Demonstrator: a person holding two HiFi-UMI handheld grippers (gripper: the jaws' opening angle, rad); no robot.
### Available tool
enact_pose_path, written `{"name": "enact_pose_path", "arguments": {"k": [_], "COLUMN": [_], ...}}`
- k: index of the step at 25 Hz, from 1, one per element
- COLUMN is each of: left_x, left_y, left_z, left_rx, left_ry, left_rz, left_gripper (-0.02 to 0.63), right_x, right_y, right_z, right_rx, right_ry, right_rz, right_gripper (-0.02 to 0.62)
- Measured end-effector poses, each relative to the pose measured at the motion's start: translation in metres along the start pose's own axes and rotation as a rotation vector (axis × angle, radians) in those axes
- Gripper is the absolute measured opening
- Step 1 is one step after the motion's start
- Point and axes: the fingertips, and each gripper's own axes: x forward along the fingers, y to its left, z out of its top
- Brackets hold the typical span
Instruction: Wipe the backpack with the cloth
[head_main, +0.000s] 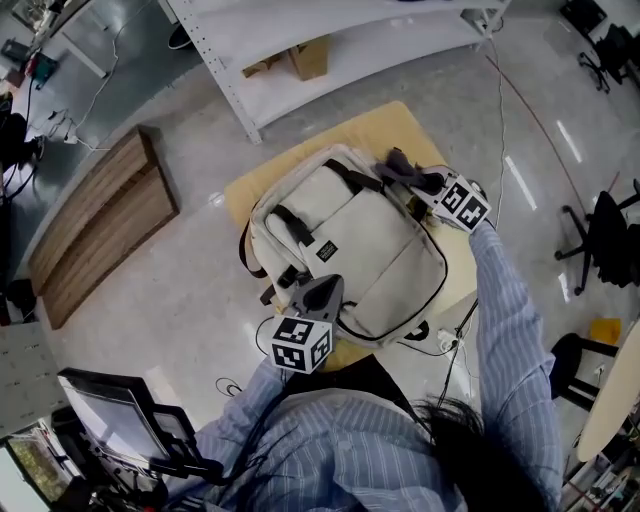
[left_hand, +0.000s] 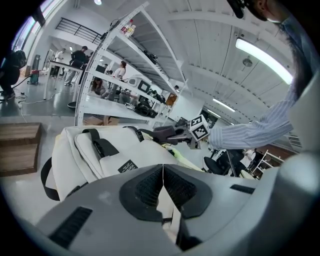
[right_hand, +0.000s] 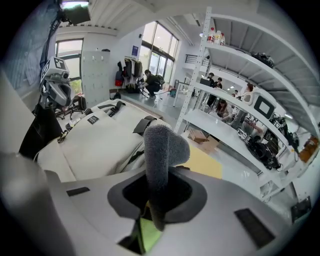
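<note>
Nearest me, my left tongs (head_main: 321, 287) sit closed at the backpack's (head_main: 350, 250) near edge; right tongs (head_main: 416, 183) clamp the grey cloth (head_main: 397, 165) at its far end.

The backpack (head_main: 350, 250) is cream woven cloth, matt and smooth, with black webbing straps (head_main: 290, 225). The cloth (right_hand: 162, 142) is grey and fuzzy, with a soft nap. The left gripper (left_hand: 162, 182) and right gripper (right_hand: 157, 197) have matt grey plastic shells; the left one's pads (left_hand: 147, 187) are black and ribbed. The worktop (head_main: 395, 125) is pale matt wood, the floor (head_main: 200, 290) glossy grey, the shelving (head_main: 330, 35) white-painted metal.
</note>
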Motion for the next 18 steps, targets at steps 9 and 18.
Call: {"name": "enact_pose_path", "arguments": {"k": [9, 18], "left_x": [-0.005, -0.014], "left_y": [-0.032, -0.064], "left_z": [-0.008, -0.027], "left_rx": [0.020, 0.040], "left_ry": [0.002, 0.001], "left_rz": [-0.023, -0.036], "left_gripper": [0.006, 0.006], "right_x": [-0.046, -0.077], "right_y": [0.038, 0.084], "right_z": [-0.045, -0.085], "right_rx": [0.087, 0.186], "right_ry": [0.015, 0.008], "right_rz": [0.008, 0.017], "right_gripper": [0.054, 0.054]}}
